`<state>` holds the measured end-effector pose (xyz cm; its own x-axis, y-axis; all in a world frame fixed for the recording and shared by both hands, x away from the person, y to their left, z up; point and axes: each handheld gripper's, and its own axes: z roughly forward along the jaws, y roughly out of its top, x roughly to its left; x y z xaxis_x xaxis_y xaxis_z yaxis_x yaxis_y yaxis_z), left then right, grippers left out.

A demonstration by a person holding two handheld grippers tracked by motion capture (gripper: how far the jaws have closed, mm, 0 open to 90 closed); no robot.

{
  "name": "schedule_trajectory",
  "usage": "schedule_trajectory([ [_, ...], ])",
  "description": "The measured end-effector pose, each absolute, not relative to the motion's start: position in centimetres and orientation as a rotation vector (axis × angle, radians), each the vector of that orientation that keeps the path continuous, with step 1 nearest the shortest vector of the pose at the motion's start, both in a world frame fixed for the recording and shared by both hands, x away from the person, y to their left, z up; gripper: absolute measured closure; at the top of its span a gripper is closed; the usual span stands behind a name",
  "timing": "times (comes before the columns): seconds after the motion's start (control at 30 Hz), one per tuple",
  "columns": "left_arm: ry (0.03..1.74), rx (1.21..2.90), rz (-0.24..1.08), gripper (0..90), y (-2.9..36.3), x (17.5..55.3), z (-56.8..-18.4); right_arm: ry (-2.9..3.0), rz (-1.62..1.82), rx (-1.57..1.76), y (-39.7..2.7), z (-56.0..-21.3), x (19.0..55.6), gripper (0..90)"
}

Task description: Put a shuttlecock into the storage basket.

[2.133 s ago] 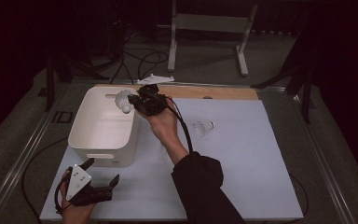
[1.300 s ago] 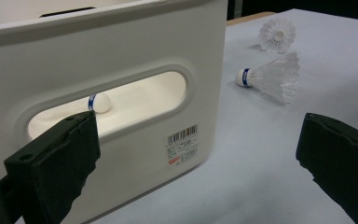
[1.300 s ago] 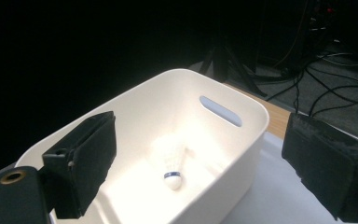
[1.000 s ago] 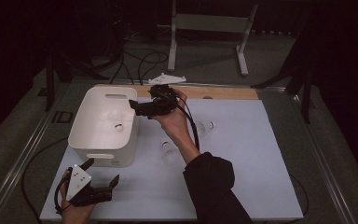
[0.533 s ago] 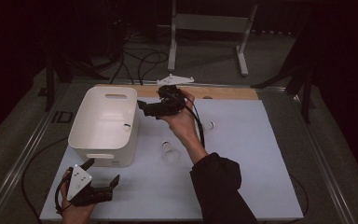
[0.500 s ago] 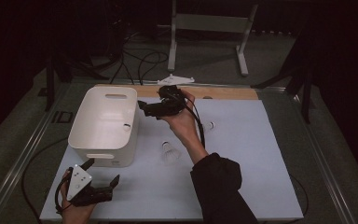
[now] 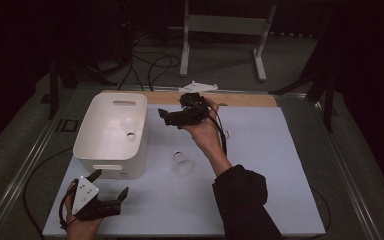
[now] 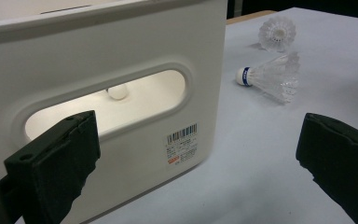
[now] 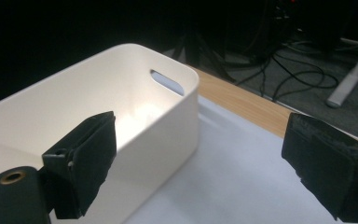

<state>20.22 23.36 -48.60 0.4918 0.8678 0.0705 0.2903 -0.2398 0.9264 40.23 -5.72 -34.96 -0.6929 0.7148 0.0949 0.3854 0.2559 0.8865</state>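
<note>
Jaws, right: my right gripper hangs in the air just right of the bin's far end, jaws spread wide with nothing between them
Jaws, left: my left gripper rests on the mat at the near left, also parted and empty, aimed at the bin's near handle slot
Bin: one white bin on the left half of the table, upright, near wall showing a barcode label in the left gripper view
Shuttlecocks counted: three that I can make out
In the bin: one shuttlecock, lying on the floor inside, also glimpsed through the slot
On the mat, middle: one shuttlecock on its side just right of the bin, cork end with a blue band toward the bin
On the mat, far right: one more shuttlecock beyond my right hand, partly hidden by it in the high view
Progress, as I judge it: one of three stowed, two left to collect
Next, my guess: bring the right gripper down to the middle one
</note>
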Motion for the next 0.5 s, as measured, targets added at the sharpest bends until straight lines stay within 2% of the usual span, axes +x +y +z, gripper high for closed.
schedule_trajectory([
  [0.5,0.978,1.773,0.754,0.3,23.3,20.2,-48.6,2.183,1.349,1.043,-7.9,-35.4,40.0,9.6],
])
